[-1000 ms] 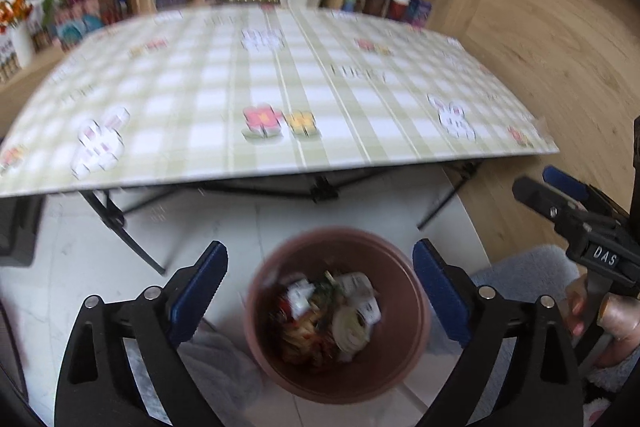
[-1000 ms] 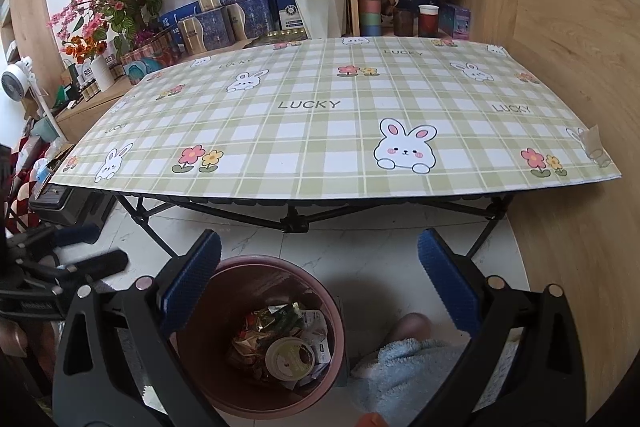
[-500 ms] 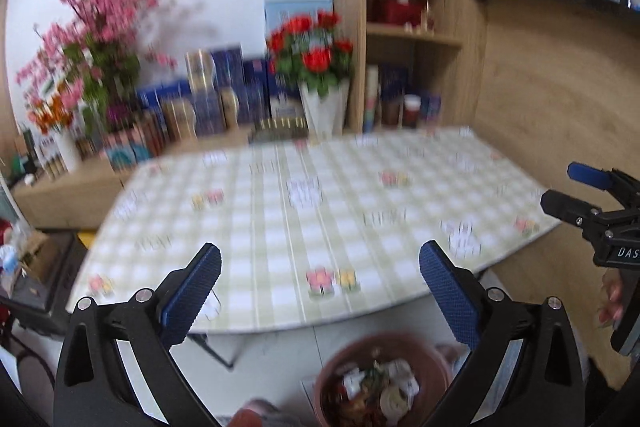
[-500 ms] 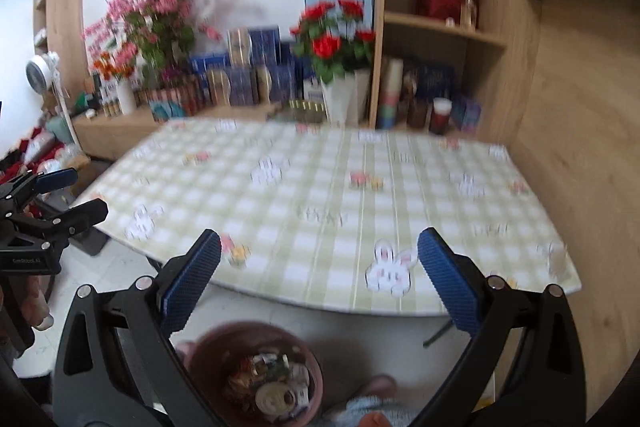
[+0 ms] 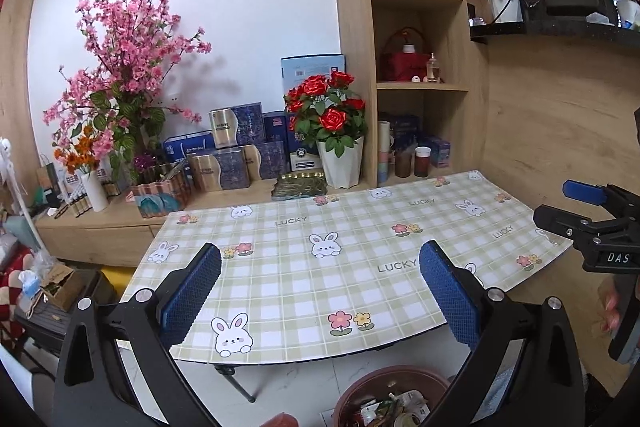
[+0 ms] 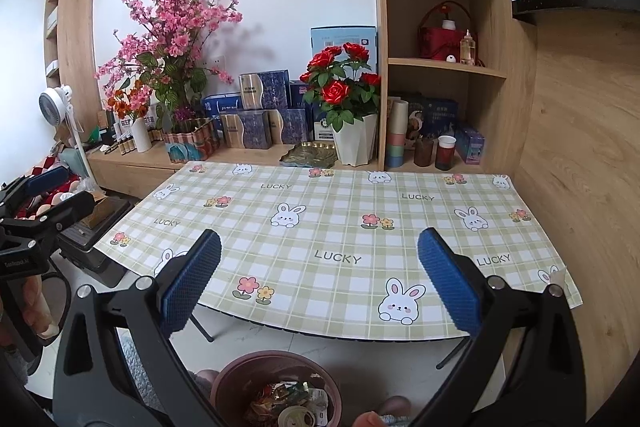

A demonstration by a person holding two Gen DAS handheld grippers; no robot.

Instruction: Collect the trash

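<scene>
You have lifted both grippers away from the bin [image 6: 276,387]; their fingers [image 5: 192,291] are spread and empty. The trash [image 6: 286,407] sits inside it, the table [image 6: 340,239] bare: collecting looks finished.

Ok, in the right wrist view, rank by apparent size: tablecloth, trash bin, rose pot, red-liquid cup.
1. tablecloth
2. trash bin, though cut off by the frame edge and nearer the camera, so unsure against the pot
3. rose pot
4. red-liquid cup
</scene>
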